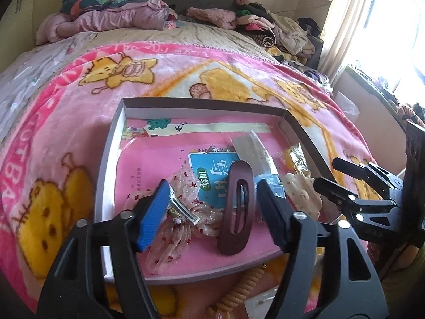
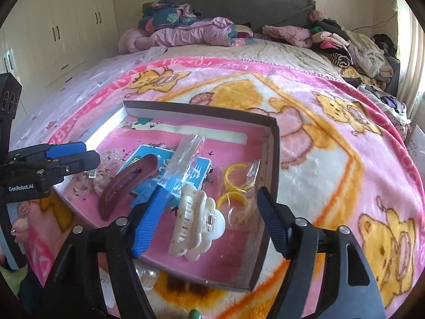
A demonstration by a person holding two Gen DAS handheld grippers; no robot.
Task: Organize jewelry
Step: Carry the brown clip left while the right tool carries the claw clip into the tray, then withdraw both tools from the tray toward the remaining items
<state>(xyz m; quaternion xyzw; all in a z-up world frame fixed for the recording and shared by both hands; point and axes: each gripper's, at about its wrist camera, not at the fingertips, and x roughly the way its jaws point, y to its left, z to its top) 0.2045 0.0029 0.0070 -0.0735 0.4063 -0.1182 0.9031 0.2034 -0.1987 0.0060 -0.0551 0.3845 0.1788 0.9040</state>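
Soft bedding lay under everything: a pink cartoon blanket [image 2: 332, 143] was spread over the bed, and a shallow cardboard tray [image 2: 273, 143] had been set on it. Both grippers were seen released, nothing held between the jaws. The left gripper [image 1: 212, 212] was poised low over the tray's near end, straddling a brown oval hair clip [image 1: 236, 207], with a sheer ribbon bow clip [image 1: 183, 220] touching its blue left finger. The right gripper [image 2: 209, 220] was hung over a cream claw clip [image 2: 195, 226], yellow rings in a clear bag [image 2: 236, 188] lying just beside it (against the tray's right wall). Trouble could be expected from crowding: the bow might be snagged with the brown clip, and the tray might be tipped on the yielding blanket if pressed at its edge
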